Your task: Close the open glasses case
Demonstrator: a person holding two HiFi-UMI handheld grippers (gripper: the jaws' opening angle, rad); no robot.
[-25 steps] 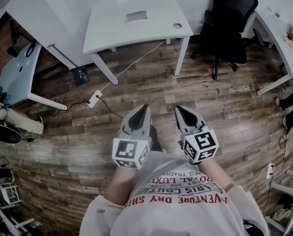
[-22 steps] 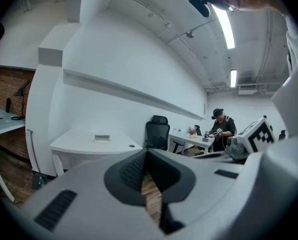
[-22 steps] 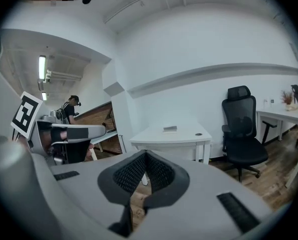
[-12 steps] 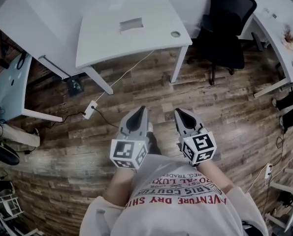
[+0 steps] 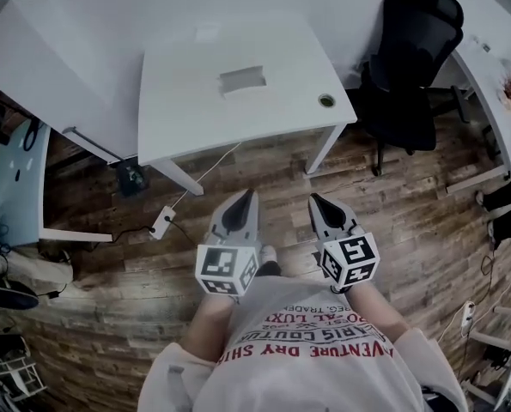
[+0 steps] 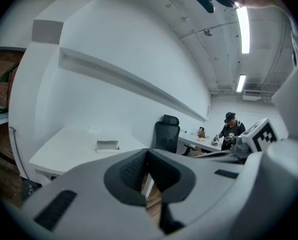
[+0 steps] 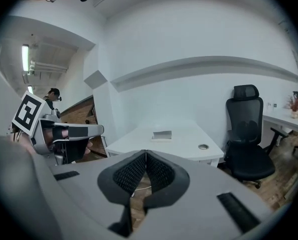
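Note:
An open glasses case (image 5: 241,80) lies on a white desk (image 5: 178,110) ahead of me; it also shows as a small pale box, the case (image 6: 107,145) in the left gripper view and the case (image 7: 162,134) in the right gripper view. My left gripper (image 5: 249,195) and right gripper (image 5: 313,200) are held side by side at waist height over the wooden floor, well short of the desk. Both have their jaws together with nothing between them.
A black office chair (image 5: 410,67) stands right of the desk. A cable hole (image 5: 326,101) sits at the desk's near right corner. A power strip (image 5: 161,223) and its white cord lie on the floor under the desk. Other desks stand left and right; a person (image 6: 231,129) works at the far one.
The desk with the case has come closer and lower in the head view as I walk toward it. Both grippers keep their pose, jaws together.

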